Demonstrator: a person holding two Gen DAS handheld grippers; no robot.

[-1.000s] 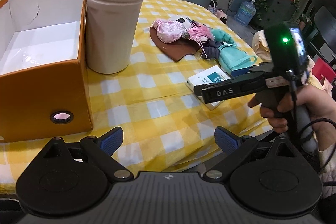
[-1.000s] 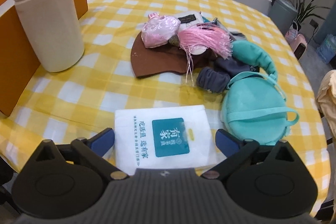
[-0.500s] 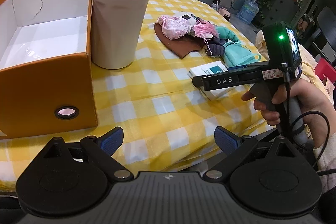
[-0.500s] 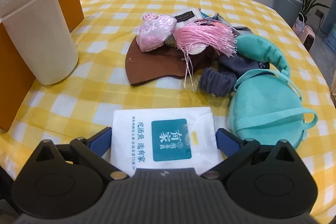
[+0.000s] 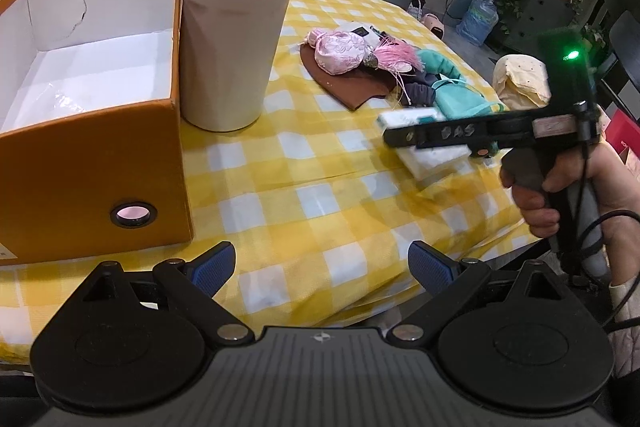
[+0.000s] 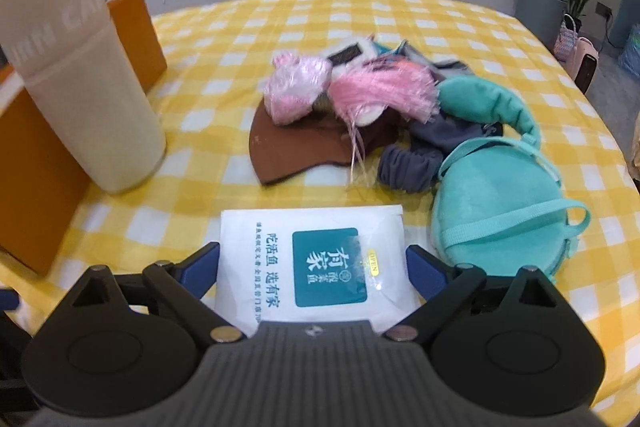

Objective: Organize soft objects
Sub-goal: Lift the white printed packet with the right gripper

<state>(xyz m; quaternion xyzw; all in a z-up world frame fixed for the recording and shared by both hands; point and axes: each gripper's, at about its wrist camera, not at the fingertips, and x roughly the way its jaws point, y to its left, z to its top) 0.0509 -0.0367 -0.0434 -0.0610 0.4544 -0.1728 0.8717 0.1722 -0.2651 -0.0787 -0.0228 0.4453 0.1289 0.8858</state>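
Note:
A white wet-wipe packet (image 6: 320, 227) with a teal label lies flat near the table's front edge. My right gripper (image 6: 312, 259) straddles it, a blue fingertip at each side edge; the jaws are closing and the packet is not squeezed or lifted. Behind it lie the soft things: a pink satin pouch (image 6: 296, 87), a pink tassel (image 6: 384, 91), a brown cloth (image 6: 304, 147), a grey scrunchie (image 6: 408, 163), a teal eye mask (image 6: 492, 99) and a round teal pouch (image 6: 492, 211). My left gripper (image 5: 322, 259) hangs open over the tablecloth's front edge with nothing in it.
An open orange box (image 5: 92, 163) with a white inside stands at the left. A tall beige cylinder (image 5: 232, 27) stands right beside it. A hand (image 5: 560, 195) holds the right gripper's handle off the table's right edge. The yellow checked tablecloth (image 5: 304, 187) covers the round table.
The right gripper has rolled a little and its fingertips have drawn in to the packet's side edges. The left gripper has stayed where it was.

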